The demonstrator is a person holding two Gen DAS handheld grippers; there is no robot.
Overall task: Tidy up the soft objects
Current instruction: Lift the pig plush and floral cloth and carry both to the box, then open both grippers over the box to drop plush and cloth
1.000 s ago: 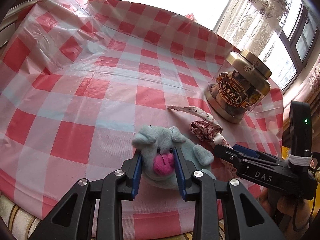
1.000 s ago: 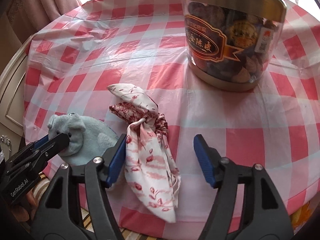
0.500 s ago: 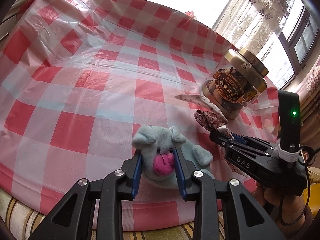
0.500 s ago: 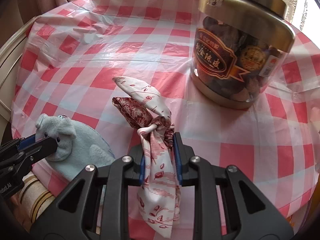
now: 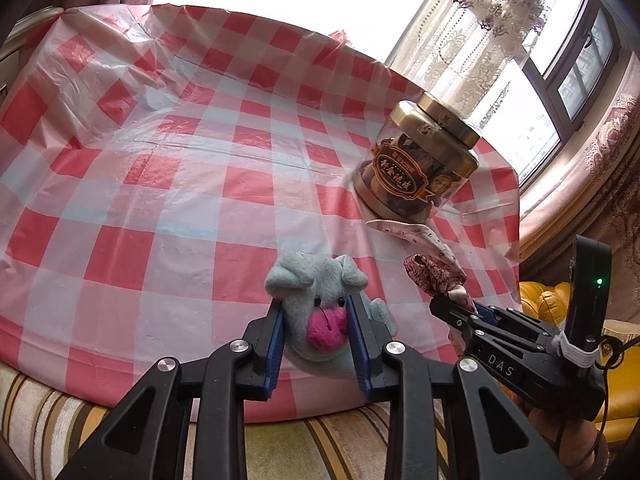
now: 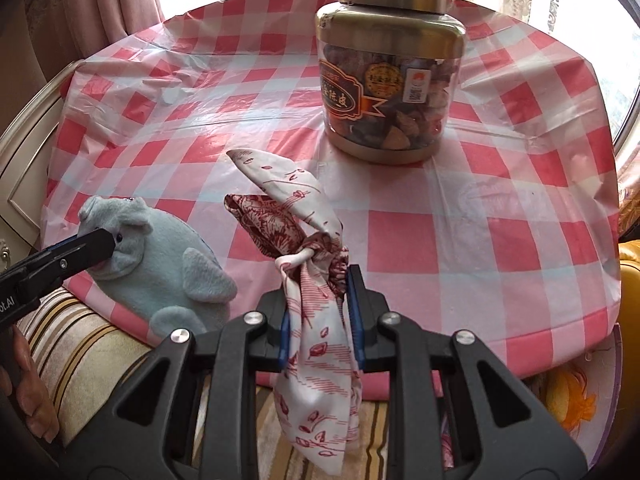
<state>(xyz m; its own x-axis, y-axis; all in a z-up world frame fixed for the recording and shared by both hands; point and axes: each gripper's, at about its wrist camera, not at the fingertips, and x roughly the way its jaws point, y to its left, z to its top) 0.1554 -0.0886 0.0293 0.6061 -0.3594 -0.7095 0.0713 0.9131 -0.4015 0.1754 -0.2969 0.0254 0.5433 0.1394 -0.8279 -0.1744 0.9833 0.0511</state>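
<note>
Left gripper: clamped on the head of a grey-blue plush pig at the table's near edge.
Right gripper: jaws just closed, now pinching a knotted floral scarf scrunchie over the near edge, its tail hanging below.
Tablecloth: red-and-white check plastic.
Jar: gold-lidded, upright, toward the far right.

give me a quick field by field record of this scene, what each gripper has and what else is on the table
left gripper: shut on the plush toy, pads on either side of its face
right gripper: has just closed on the knotted floral scarf
jar: upright, gold lid on, behind the scarf
tablecloth: red and white check plastic
person: a hand shows behind the left gripper
</note>
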